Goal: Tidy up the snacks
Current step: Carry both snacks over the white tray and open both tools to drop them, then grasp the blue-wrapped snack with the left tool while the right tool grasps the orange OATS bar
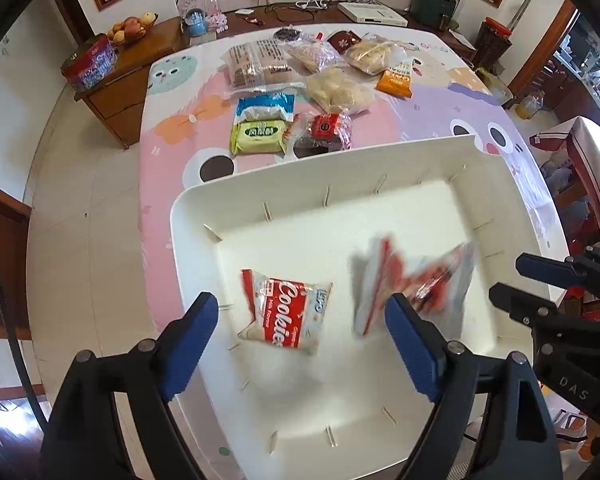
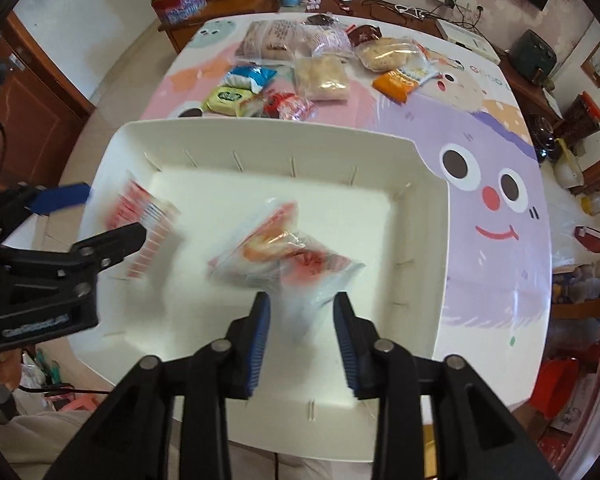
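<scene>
A white bin (image 1: 300,184) (image 2: 260,132) stands on the table's near side. A red and white cookies packet (image 1: 288,312) (image 2: 148,224) is in the bin's left part, below my left gripper (image 1: 302,312) (image 2: 112,216). That gripper stands wide open, with its blue pads clear of the packet on both sides. A blurred red and clear snack bag (image 1: 412,280) (image 2: 284,256) is in the bin's middle. My right gripper (image 2: 302,300) (image 1: 505,276) hangs over it, pointing down. Its jaws stand apart, and the bag's clear end reaches between the tips without being pinched.
Beyond the bin several snack packs lie on the cartoon tablecloth (image 2: 480,152): a green pack (image 1: 260,136), a blue bag (image 1: 264,106), an orange pack (image 1: 396,78) and clear bags of pastries (image 1: 340,88). A wooden sideboard (image 1: 132,80) with a fruit bowl stands at the back left.
</scene>
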Demonstrator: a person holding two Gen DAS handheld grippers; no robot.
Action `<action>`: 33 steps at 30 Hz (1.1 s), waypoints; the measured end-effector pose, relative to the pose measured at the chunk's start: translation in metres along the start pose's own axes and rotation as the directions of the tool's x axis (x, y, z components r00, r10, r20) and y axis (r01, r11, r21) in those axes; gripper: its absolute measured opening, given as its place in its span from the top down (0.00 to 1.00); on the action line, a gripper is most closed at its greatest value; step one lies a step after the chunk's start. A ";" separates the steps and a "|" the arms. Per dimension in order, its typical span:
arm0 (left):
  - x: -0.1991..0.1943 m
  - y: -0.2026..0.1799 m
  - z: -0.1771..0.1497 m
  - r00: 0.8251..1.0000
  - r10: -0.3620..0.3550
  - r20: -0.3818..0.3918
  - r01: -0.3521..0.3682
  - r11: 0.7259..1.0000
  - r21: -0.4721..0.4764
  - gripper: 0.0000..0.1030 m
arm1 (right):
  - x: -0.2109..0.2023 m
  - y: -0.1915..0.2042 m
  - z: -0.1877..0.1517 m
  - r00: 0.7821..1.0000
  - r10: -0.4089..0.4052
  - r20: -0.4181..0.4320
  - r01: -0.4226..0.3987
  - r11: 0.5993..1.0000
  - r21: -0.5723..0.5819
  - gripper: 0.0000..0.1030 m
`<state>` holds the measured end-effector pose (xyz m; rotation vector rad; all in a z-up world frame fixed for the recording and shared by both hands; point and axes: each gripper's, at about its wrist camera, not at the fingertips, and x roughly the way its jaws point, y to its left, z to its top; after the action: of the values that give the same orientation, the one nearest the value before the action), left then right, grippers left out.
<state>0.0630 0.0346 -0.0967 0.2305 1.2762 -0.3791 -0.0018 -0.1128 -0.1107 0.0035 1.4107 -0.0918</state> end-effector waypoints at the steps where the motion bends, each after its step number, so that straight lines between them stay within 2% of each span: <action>1: -0.002 0.001 0.001 1.000 0.003 0.004 -0.003 1.000 0.000 0.18 | -0.002 -0.001 -0.001 1.000 0.017 0.000 -0.017 1.000 0.014 0.63; 4: -0.010 0.004 0.002 1.000 0.006 0.026 -0.005 1.000 -0.004 0.18 | -0.008 -0.002 0.000 0.998 0.053 0.015 -0.053 0.998 0.041 0.61; 14: -0.035 0.013 0.008 0.993 0.024 0.114 -0.022 0.999 -0.025 0.18 | -0.041 0.007 0.007 0.989 0.087 0.117 -0.090 0.996 0.023 0.60; 21: -0.062 0.024 0.020 0.974 0.029 0.226 -0.016 0.998 -0.059 0.18 | -0.063 0.006 0.017 0.978 0.103 0.180 -0.109 0.994 0.026 0.60; 27: -0.083 0.047 0.052 0.966 -0.023 0.257 0.060 0.989 -0.139 0.18 | -0.092 -0.013 0.044 0.961 0.115 0.253 -0.138 0.987 0.076 0.60; 33: -0.107 0.063 0.097 0.944 0.043 0.326 0.008 0.988 -0.153 0.18 | -0.137 -0.036 0.084 0.931 0.069 0.359 -0.104 0.991 0.081 0.57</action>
<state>0.1483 0.0721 0.0307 0.0450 0.9669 -0.2884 0.0572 -0.1449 0.0397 0.1257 1.0404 -0.0840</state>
